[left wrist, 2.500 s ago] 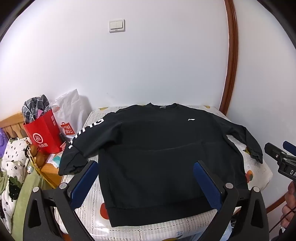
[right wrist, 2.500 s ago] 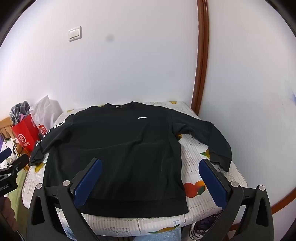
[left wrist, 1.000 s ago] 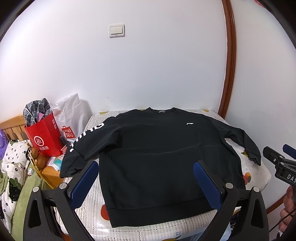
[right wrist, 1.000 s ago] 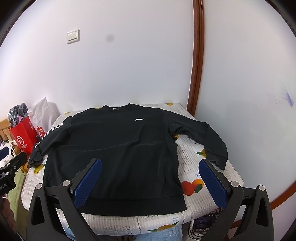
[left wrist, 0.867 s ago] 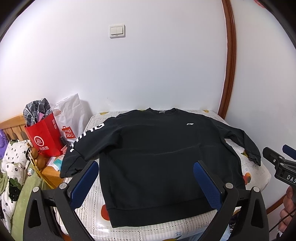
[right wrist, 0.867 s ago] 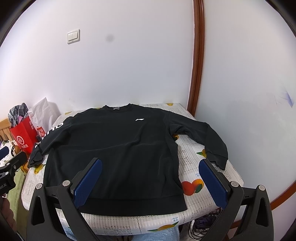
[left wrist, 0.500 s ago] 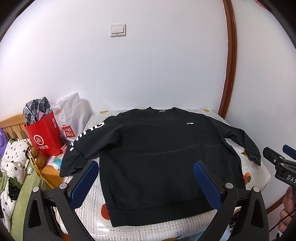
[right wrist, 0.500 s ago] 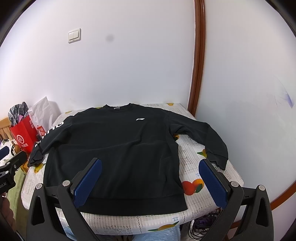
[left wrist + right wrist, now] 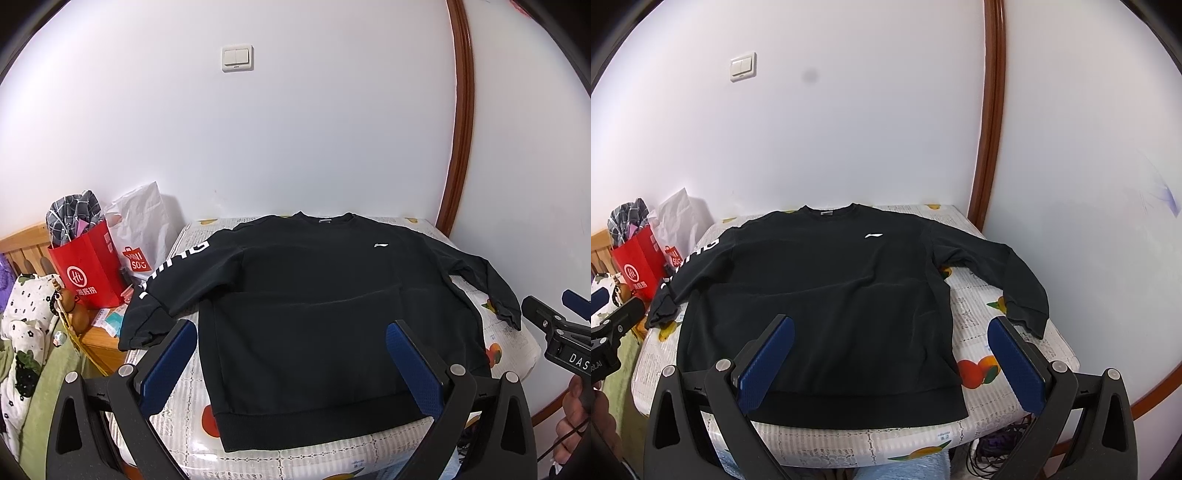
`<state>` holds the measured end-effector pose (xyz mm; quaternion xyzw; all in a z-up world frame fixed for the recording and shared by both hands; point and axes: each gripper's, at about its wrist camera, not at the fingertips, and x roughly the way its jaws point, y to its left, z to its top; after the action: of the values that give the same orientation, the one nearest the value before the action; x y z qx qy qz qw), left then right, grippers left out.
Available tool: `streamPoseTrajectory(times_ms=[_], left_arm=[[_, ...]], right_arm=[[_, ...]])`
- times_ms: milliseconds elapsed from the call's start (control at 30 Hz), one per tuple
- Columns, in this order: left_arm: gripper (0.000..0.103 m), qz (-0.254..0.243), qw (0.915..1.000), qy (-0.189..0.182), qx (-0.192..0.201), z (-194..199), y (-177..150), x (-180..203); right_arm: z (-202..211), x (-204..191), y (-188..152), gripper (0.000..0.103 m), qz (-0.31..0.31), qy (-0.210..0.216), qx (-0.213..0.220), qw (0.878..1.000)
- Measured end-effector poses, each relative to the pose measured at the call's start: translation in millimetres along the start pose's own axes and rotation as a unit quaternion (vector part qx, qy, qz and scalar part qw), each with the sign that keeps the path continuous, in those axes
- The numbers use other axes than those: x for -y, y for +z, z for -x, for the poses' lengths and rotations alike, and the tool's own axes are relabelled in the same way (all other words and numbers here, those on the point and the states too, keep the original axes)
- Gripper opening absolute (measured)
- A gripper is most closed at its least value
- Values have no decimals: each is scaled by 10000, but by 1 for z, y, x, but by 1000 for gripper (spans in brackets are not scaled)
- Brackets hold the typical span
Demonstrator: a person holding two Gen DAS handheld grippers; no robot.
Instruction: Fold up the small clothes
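Observation:
A black long-sleeved sweatshirt (image 9: 314, 302) (image 9: 827, 295) lies flat and face up on a small table, collar toward the wall, hem toward me. Its left sleeve (image 9: 166, 291), printed with white letters, hangs off the left edge. The right sleeve (image 9: 1004, 273) bends down to the right edge. My left gripper (image 9: 291, 354) hovers open above the hem, nothing between its blue pads. My right gripper (image 9: 892, 350) is open too, held over the hem's right half and the bare cloth beside it. Each gripper shows at the side of the other's view.
The table (image 9: 979, 332) carries a fruit-print cover and stands in a white wall corner with a brown wooden trim (image 9: 991, 110). Left of it are a red paper bag (image 9: 86, 266), a white shopping bag (image 9: 142, 236) and a low wooden stand. Cables (image 9: 993, 450) lie below right.
Both views have drifted very slightly; the sweatshirt lies as before and both grippers have stayed open.

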<state>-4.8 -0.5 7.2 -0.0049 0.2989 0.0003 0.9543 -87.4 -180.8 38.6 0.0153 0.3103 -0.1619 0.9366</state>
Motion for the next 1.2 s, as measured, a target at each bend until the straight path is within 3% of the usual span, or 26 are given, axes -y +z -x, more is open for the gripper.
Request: streamPoseTrajectory(times_ms=[400,867,1000,1200], left_arm=[[103,6,10000,-22,-25,-3,1,-3],[103,-29,10000,-70,-34,-13,3,-7],[103,51,9997,-121,-199,-33,4,-18],[103,146,9979,278,-570,-84,-2,-53]], right_arm=[[0,2,0,103,-68,150,-12,9999],[-8,-3,-4,103,23,-6,69,10000],[-26,-4,-3,103,76,-20,-9,10000],[-73,-10,-5,103,153,3,-347,9993]])
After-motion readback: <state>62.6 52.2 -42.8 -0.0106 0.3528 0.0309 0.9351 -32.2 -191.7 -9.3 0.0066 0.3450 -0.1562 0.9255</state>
